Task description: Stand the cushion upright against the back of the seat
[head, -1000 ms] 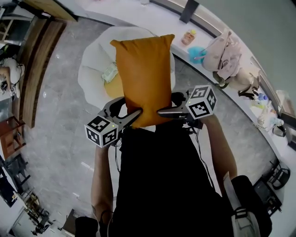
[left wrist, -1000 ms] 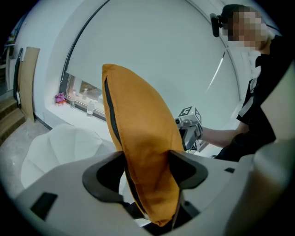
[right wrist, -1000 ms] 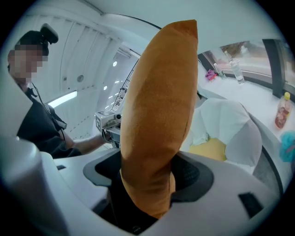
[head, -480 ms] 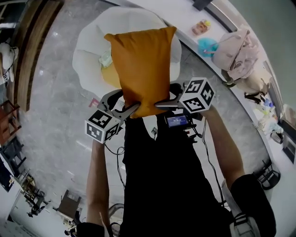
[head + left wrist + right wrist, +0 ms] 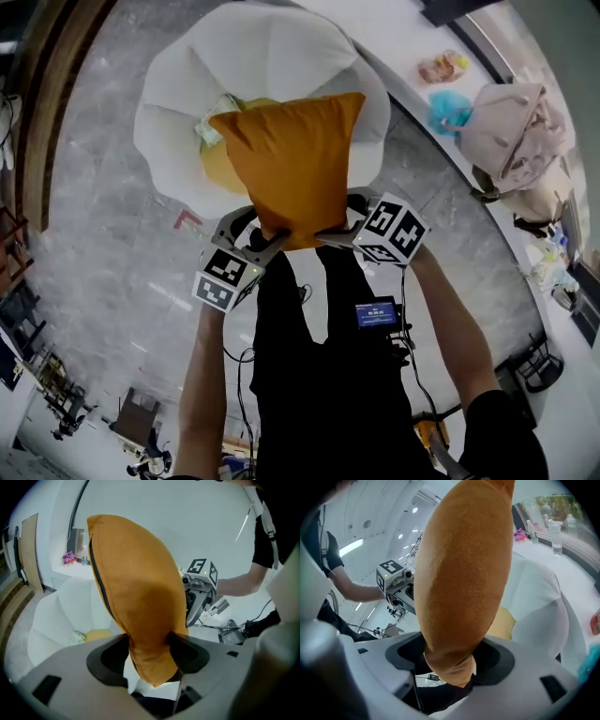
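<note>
Plainly, the plump velvety cushion (image 5: 295,159) overhangs a scalloped seat (image 5: 272,56).

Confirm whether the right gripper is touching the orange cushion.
Touching. The right gripper view shows the right gripper with both jaws pressed into the lower corner of the orange cushion, pinching the fabric narrow between them.

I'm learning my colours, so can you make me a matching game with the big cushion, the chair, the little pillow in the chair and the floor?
Things:
1. cushion
2. chair
3. little pillow in the chair
4. floor

Colours:
A. white
B. grey
C. orange
D. yellow

Right pairs: 1-C, 2-A, 3-D, 4-B.
</note>
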The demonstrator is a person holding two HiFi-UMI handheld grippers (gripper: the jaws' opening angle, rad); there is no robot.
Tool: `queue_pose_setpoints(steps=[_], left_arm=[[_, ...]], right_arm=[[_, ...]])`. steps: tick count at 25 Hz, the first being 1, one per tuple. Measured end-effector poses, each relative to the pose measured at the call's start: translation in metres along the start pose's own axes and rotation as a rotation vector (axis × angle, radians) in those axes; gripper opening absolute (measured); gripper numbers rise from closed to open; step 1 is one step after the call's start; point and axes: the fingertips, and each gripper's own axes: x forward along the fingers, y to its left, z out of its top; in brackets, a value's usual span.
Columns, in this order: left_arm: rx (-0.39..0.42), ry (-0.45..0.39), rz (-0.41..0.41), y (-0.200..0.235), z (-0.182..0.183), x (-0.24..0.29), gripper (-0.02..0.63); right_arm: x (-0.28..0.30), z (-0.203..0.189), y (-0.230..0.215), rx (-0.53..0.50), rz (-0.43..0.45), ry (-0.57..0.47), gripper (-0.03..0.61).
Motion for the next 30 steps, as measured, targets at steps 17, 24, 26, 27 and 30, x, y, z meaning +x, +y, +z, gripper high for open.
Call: queue_pose_setpoints(steps=[17,24,26,27,30], left_arm=[[0.129,0.109,0.069,0.136,-0.091,0.118,0.273],[0.212,0.1,0.188,0.199,-0.09,0.16,0.258],[0.239,0.099,0.215,0.216,-0.085,0.171,0.256],[0.251,0.099,0.227,0.225,-0.083,0.177,0.255],[0.284,0.102,0.262,0.245,-0.08,0.192,0.247]], right_arm=[[0.148,-0.032,-0.134,-0.043,-0.123,-0.029,0.325],[0.185,-0.017,-0.205,-0.128,-0.223,-0.036,0.321],[0.192,-0.012,-0.224,-0.136,-0.247,-0.046,0.319],[0.196,-0.009,-0.233,-0.138,-0.259,-0.051,0.318],[0.206,-0.004,-0.256,-0.151,-0.292,-0.057,0.318]])
